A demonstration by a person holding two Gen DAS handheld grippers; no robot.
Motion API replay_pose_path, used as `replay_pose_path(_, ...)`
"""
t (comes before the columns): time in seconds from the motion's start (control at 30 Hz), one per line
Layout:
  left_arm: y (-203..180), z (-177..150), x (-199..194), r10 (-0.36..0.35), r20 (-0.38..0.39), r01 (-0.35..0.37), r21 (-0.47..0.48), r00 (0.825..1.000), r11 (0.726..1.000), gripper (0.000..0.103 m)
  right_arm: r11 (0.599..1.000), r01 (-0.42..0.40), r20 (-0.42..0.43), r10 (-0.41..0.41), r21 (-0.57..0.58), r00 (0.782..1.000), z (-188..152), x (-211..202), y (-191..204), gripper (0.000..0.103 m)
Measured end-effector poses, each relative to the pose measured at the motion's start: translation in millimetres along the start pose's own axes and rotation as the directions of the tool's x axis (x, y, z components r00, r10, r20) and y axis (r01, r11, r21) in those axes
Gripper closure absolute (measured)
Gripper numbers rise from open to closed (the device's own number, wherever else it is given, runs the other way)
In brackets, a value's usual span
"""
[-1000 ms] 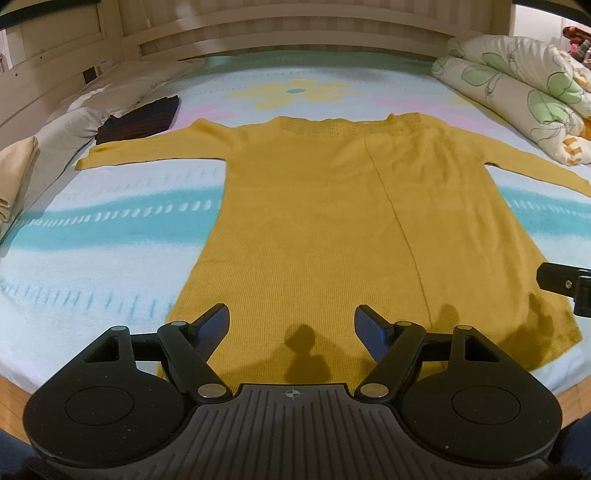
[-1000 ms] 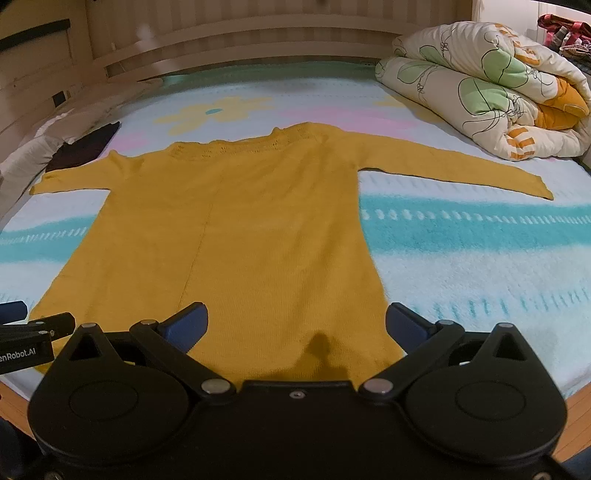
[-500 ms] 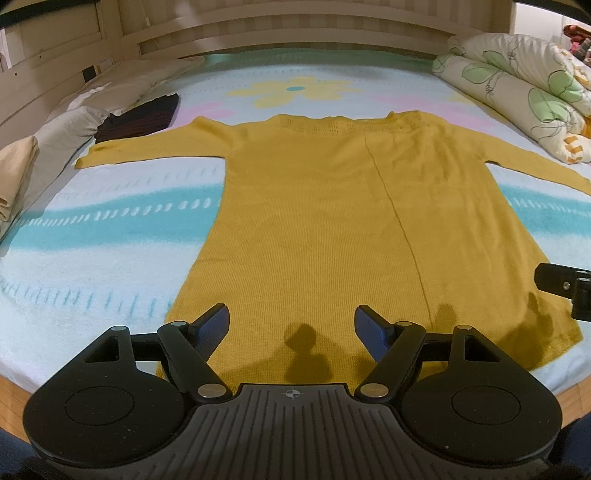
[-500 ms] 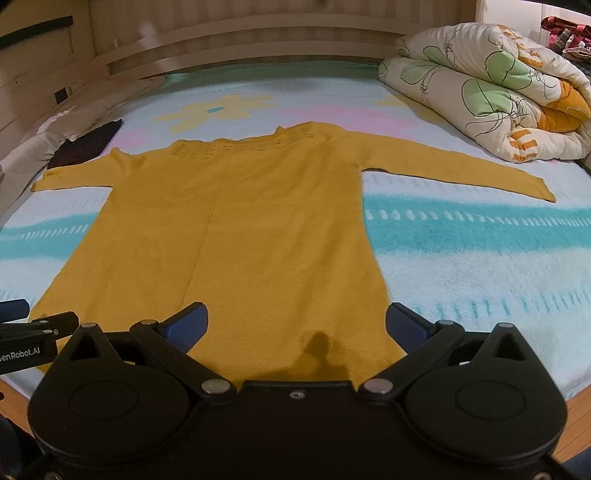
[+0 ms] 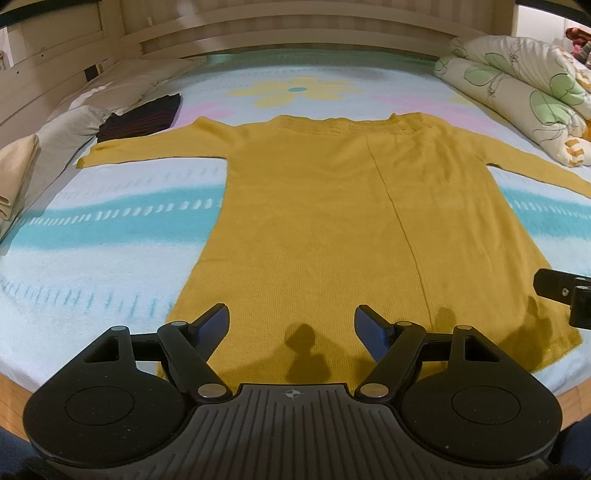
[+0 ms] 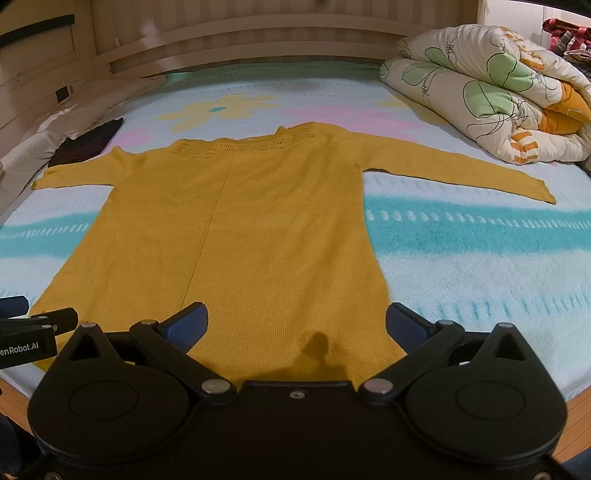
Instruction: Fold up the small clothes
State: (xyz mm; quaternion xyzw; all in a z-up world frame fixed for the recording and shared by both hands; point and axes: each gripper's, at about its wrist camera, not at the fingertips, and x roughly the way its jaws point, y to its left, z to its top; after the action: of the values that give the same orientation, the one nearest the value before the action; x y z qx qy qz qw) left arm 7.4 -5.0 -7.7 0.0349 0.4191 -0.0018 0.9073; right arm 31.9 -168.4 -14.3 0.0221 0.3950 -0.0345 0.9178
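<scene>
A mustard-yellow knit sweater [image 5: 332, 221] [image 6: 236, 236] lies flat on the bed, both sleeves spread out sideways, neckline away from me and hem toward me. My left gripper [image 5: 291, 325] hovers over the hem's left part, its jaws apart with nothing between them. My right gripper [image 6: 295, 325] hovers over the hem's right part, jaws wide apart and empty. Each gripper's tip shows at the edge of the other's view.
The bed [image 5: 92, 229] carries a pale sheet with teal stripes and flower prints. A rolled floral quilt [image 6: 491, 96] lies at the right. A dark folded garment [image 5: 144, 116] and pillows [image 5: 55, 136] sit at the left. A wooden headboard [image 6: 240, 33] runs behind.
</scene>
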Motion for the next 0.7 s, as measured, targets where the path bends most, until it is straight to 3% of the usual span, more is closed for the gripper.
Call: replay_pose_path(0.7, -0.1, 0.8, -0.3, 0.001, -0.002, -0.001, -0.001, 1.0, 1.0, 0.029, 1.0, -0.002, -0.005, 0.002, -0.008, 1.0, -1.7, 0.4, 1.9, 0.001)
